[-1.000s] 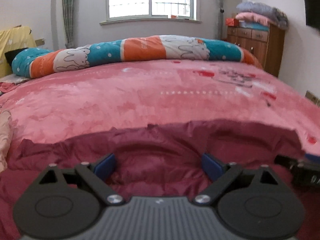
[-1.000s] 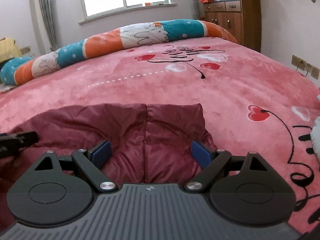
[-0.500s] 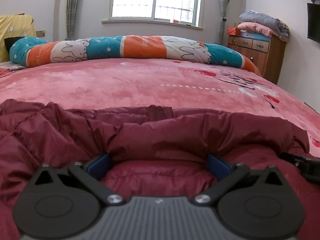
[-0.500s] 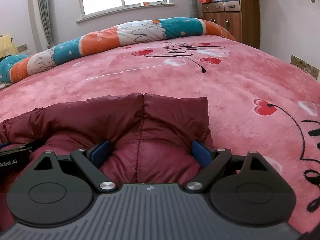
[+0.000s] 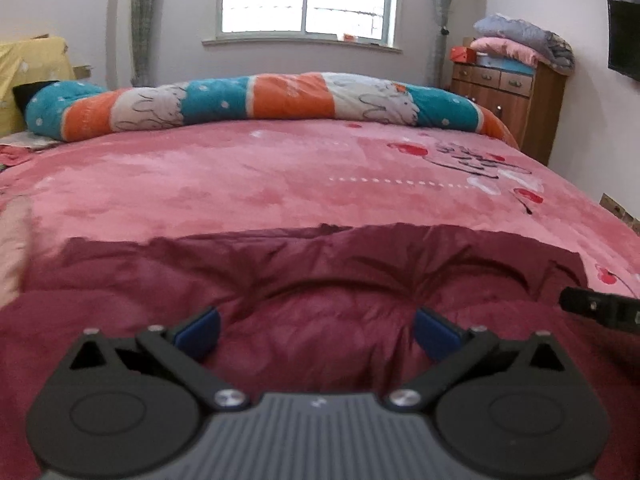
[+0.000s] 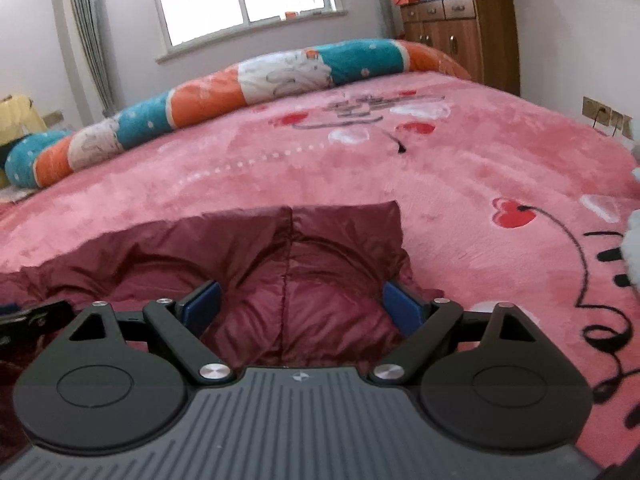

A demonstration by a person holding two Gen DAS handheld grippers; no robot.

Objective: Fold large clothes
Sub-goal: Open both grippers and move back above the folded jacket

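With the left gripper point(image 5: 316, 334) and right gripper point(image 6: 300, 306) both spread wide and gripping nothing, the puffy maroon jacket point(image 5: 320, 280) at the bed's point(image 5: 280, 184) near edge may spring back and unfold.

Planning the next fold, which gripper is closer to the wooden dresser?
Right. The right gripper works the jacket's dresser-side end; the left gripper sits farther along it from the dresser.
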